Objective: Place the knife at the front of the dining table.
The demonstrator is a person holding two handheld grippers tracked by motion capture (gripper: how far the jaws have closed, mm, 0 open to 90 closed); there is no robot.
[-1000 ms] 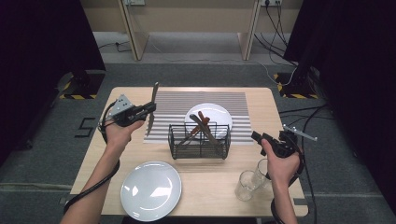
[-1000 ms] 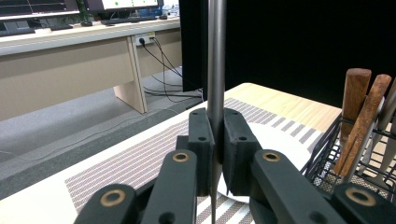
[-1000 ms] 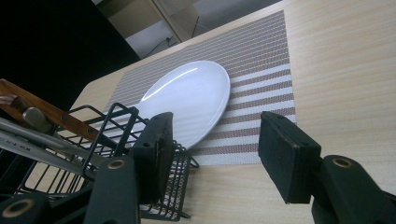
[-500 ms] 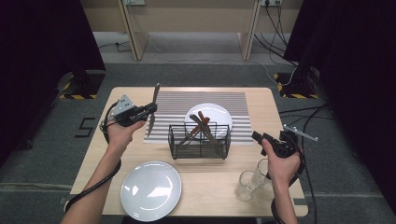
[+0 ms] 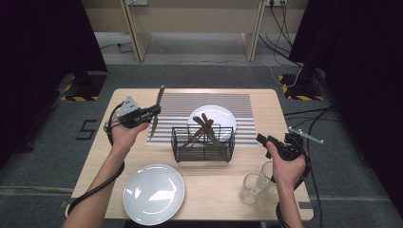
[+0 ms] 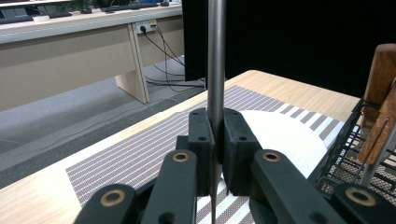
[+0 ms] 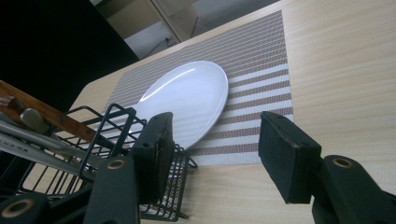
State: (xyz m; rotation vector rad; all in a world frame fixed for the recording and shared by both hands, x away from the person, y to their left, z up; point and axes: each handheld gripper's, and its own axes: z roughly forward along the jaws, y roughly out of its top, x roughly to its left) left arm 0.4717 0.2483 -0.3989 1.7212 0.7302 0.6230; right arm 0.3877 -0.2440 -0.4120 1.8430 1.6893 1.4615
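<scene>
The left hand-held gripper (image 5: pixel 153 112) is clamped on a knife (image 5: pixel 158 108), its jaws pressed together on the thin metal part. The knife stands nearly upright in the air over the left end of the striped mat (image 5: pixel 180 105), clear of the desk (image 5: pixel 285 114). In the left gripper view the metal rises straight up from between the two pads (image 6: pixel 201 140).

The right hand-held gripper (image 5: pixel 264 140) hangs over the right side of the desk with its jaws well apart and nothing between them; in the right gripper view the pads (image 7: pixel 154 154) frame bare desk, mat and the edge of the wire basket (image 7: pixel 116 140).

There are two white plates: one (image 5: pixel 214 116) on the mat behind the basket (image 5: pixel 203 142), one (image 5: pixel 153 193) near the front edge. The basket holds several pieces of cutlery with wooden handles (image 5: pixel 202 126); their exact number cannot be told. Two clear glasses (image 5: pixel 249 188) stand just beside the right hand.
</scene>
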